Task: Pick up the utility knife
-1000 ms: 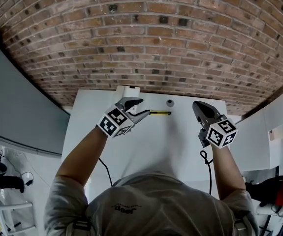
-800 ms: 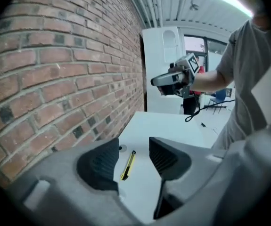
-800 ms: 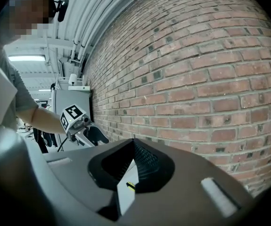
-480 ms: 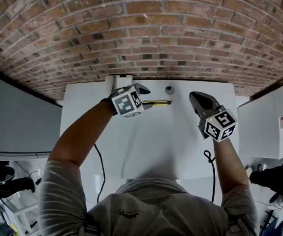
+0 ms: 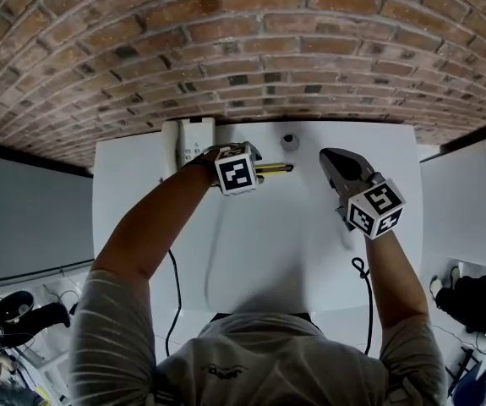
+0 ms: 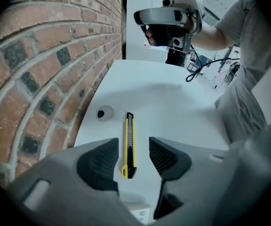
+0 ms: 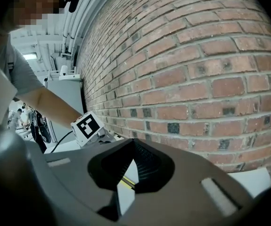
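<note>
The yellow and black utility knife [image 5: 276,169] lies flat on the white table [image 5: 259,244], close to the brick wall. In the left gripper view the knife [image 6: 128,145] runs lengthwise away from me, its near end between the jaws. My left gripper [image 6: 131,160] is open and straddles that end without touching it; in the head view the left gripper [image 5: 255,164] sits at the knife's left end. My right gripper [image 5: 334,157] hovers to the right of the knife, shut and empty. A sliver of the knife [image 7: 126,181] shows under its jaws.
A small grey round piece [image 5: 290,140] rests by the wall just beyond the knife's tip. A white box [image 5: 188,139] stands at the table's back left, behind my left gripper. Cables [image 5: 359,271] hang over the table's near edge. The brick wall [image 5: 251,49] bounds the far side.
My left gripper has moved forward and right to the knife's left end, and its jaws now straddle the handle. The right gripper has stayed nearly still.
</note>
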`<state>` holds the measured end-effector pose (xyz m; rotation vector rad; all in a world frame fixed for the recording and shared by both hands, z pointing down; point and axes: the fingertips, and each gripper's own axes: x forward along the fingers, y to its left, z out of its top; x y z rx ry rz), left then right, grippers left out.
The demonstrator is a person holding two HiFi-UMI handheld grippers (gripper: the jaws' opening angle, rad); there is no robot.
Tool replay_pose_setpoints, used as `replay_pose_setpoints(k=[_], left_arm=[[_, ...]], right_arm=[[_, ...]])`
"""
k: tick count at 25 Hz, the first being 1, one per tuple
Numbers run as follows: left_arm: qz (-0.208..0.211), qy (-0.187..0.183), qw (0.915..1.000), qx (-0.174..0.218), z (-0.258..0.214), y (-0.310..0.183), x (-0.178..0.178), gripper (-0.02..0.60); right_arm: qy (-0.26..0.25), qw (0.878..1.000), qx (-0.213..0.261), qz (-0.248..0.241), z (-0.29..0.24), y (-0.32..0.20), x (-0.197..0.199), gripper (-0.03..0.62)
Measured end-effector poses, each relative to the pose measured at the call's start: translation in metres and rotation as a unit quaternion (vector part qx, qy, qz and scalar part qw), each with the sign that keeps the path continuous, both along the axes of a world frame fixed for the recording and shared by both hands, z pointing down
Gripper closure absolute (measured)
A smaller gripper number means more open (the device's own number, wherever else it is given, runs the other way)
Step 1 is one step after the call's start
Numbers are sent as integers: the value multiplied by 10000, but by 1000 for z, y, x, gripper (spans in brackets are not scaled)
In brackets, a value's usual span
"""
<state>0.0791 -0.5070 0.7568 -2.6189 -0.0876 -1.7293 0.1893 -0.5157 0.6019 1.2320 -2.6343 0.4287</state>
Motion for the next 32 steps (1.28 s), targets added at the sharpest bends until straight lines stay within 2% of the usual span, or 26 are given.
replay_pose_setpoints(k=[7,15,18,20,21,24,28,32], left_arm=[[217,-461,9986,-118,42,-7,8,379],[264,-876,9948,-449,71,-6,7,379],[210,-1040,9934,-429,78,-8,4,379],[85,-997,9941,-428,78,-12,6,400],[19,-1018,9938,-451,77,-14,6,463],[4,-1206,9914,-506,81,-12,0,465],[70,-821,9955,-474,71,-8,12,465],[43,-436,9987,-277,49,-14,20,465]], right_arm=[[18,9998,-167,-80,31,-3,2,585],[-27,9996,-258,-71,46,-8,7,585],[-49,9996,-277,-58,48,-9,8,585],[-62,9995,-301,-49,50,-9,9,585],[-64,9995,-312,-46,50,-8,9,585],[-79,9995,-315,-39,49,-5,8,585],[-46,9996,-273,1,42,-5,13,585],[4,9997,-247,94,31,-5,19,585]])
